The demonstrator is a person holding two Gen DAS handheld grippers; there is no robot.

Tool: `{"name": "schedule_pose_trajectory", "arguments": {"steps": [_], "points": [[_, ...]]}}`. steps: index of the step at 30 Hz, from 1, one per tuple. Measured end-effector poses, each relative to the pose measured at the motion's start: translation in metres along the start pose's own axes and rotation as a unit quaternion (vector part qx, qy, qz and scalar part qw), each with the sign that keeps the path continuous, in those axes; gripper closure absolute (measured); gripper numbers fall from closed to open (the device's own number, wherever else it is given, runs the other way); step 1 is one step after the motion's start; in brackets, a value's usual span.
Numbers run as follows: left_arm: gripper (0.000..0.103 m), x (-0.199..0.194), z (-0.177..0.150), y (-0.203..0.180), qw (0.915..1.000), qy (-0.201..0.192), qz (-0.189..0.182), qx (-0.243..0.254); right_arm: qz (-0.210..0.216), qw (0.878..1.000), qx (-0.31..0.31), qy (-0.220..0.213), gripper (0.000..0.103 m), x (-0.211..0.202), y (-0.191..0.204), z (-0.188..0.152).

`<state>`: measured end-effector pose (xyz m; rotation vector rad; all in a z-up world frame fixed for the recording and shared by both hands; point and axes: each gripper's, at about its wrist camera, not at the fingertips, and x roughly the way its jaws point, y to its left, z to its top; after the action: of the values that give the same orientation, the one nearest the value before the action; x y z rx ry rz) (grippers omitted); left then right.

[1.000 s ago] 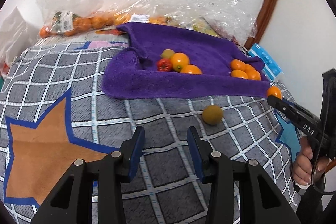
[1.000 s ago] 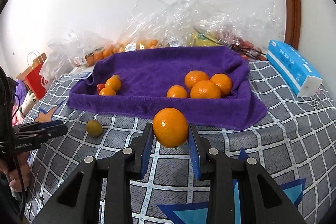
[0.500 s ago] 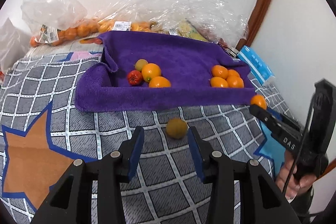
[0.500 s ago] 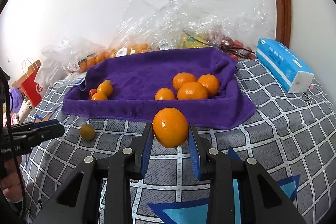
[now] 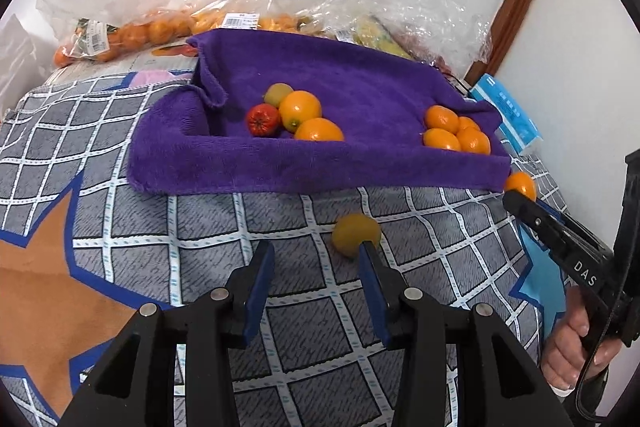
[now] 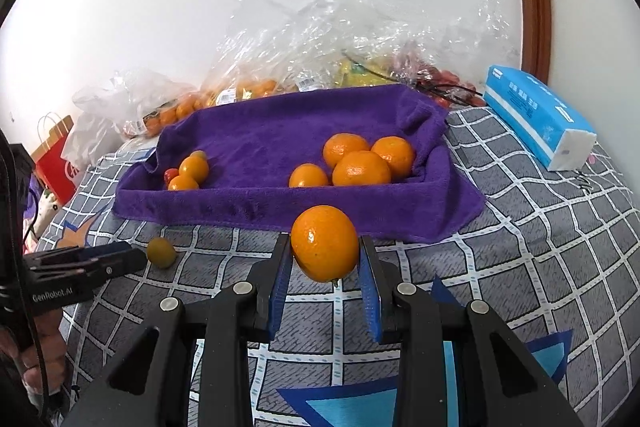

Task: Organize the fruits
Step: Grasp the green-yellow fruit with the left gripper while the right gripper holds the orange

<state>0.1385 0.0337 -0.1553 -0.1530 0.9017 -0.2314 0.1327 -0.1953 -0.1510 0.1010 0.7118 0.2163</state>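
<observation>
A purple towel (image 5: 320,171) lines a shallow tray on the checked bedspread. Its left side holds a red tomato (image 5: 263,119), two oranges and a greenish fruit. Its right side holds several mandarins (image 5: 452,129). A yellow-green fruit (image 5: 354,233) lies on the spread in front of the towel, just ahead of my left gripper's (image 5: 316,255) right fingertip. That gripper is open with nothing between its pads. My right gripper (image 6: 325,257) is shut on an orange (image 6: 324,235) and holds it above the spread, short of the towel's (image 6: 260,211) front edge.
Clear plastic bags (image 6: 320,39) of fruit are piled against the wall behind the towel. A blue tissue pack (image 6: 536,115) lies at the right, near a brown door frame. A red paper bag (image 6: 54,163) stands at the far left. A hand (image 5: 568,347) grips the right tool.
My left gripper has come closer to the yellow-green fruit, which now sits just off its right fingertip. The right gripper keeps the orange and has hardly moved.
</observation>
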Motion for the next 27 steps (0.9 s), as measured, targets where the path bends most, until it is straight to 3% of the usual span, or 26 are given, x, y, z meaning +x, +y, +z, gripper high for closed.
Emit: {"name": "schedule_pose_trajectory", "arguments": {"steps": [15, 16, 18, 27], "points": [[0.060, 0.022, 0.007, -0.038, 0.9976, 0.014, 0.004, 0.067, 0.004, 1.000, 0.000, 0.005, 0.070, 0.002, -0.001, -0.001], [0.061, 0.022, 0.007, -0.039, 0.9975, 0.012, 0.003, 0.070, 0.005, 1.000, 0.001, 0.005, 0.071, 0.002, -0.002, -0.001], [0.075, 0.022, 0.005, -0.041, 0.9969, 0.008, 0.008, 0.077, 0.006, 1.000, 0.003, 0.006, 0.071, 0.002, -0.002, -0.001], [0.076, 0.016, 0.005, -0.023, 0.9985, -0.011, -0.044, 0.031, 0.014, 1.000, 0.006, 0.005, 0.071, 0.003, -0.004, 0.000]]}}
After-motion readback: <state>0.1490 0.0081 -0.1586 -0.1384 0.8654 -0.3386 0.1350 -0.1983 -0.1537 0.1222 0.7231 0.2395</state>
